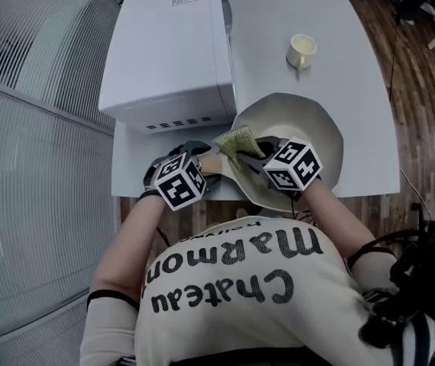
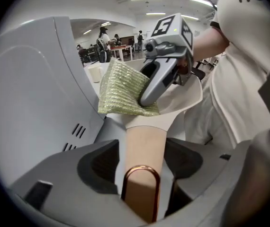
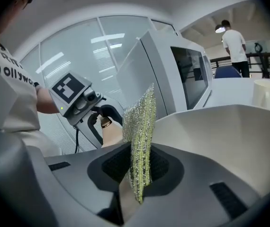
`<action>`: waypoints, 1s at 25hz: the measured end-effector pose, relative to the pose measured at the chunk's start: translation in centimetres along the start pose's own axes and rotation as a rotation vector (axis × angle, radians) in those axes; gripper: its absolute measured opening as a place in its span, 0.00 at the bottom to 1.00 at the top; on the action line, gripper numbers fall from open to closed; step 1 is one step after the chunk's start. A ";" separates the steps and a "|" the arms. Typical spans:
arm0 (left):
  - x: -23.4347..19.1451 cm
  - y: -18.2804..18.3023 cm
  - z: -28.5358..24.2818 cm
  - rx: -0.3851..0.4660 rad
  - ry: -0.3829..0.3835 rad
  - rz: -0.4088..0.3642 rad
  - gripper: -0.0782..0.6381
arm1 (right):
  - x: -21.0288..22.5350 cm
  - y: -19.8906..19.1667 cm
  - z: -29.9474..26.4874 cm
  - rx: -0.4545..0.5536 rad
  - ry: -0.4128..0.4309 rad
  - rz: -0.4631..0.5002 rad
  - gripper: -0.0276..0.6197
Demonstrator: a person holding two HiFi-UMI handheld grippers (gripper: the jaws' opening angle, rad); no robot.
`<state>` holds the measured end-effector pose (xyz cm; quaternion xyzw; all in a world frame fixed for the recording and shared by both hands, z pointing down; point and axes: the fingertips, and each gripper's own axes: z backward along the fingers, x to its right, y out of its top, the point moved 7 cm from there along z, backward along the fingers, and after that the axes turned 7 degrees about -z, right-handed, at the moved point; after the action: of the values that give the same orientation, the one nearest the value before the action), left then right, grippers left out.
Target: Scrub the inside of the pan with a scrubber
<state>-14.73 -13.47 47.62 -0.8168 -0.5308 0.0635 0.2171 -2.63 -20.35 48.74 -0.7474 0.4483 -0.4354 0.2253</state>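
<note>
— White-cased appliance (image 1: 168,44), left of the table (image 1: 301,6). Beside it, item 1, the left gripper (image 2: 141,162): its jaws stand apart astride the pan handle (image 2: 144,143), and a sliver of gap shows at 1 side, so no firm clamp is seen. Which step is to be entered?

— The set-up just ahead of scrubbing, as judged. Item 2, the green-gold scrubber (image 3: 142,126), is pinched on edge by the right gripper (image 3: 137,174), whose jaws are closed on it. It is held at the rim of the cream pan (image 1: 309,128), by the handle root. The pan lies at the table's front edge. Contact with its inside cannot be confirmed. Next, the handle is to be gripped tight to steady the pan, and the scrubber laid flat against the inner wall and worked round.

— Writing to be listed?

— Label on the appliance top: too small to be read. Marker cubes: 2, black-and-white squares only. Shirt (image 1: 233,280): "Chateau Marmon…", with "holly…" partly shown. Cup (image 1: 301,50), far right: no print seen.
</note>
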 end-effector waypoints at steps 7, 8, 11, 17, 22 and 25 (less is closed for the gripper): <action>0.7 0.3 -0.2 0.015 -0.021 -0.093 0.46 | 1.4 0.6 -1.9 -0.060 0.092 0.055 0.13; 0.7 0.3 -0.1 0.007 -0.030 -0.109 0.46 | 1.6 0.7 -1.9 -0.051 0.080 0.064 0.13; 0.9 0.5 -0.1 -0.011 -0.063 -0.157 0.46 | 2.4 0.9 -1.9 -0.015 0.002 0.077 0.13; 0.7 0.5 0.1 -0.011 -0.097 -0.205 0.46 | 4.0 1.9 -2.0 0.033 -0.167 -0.004 0.13; 0.8 0.5 0.0 -0.023 -0.101 -0.233 0.46 | 6.0 2.3 -1.8 0.058 -0.316 -0.128 0.13; 0.8 0.5 0.0 -0.020 -0.099 -0.236 0.46 | 7.3 2.3 -1.6 0.065 -0.375 -0.186 0.13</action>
<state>-13.99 -12.94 47.56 -0.7465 -0.6340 0.0723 0.1883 -3.50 -27.77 51.17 -0.8458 0.3133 -0.3219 0.2877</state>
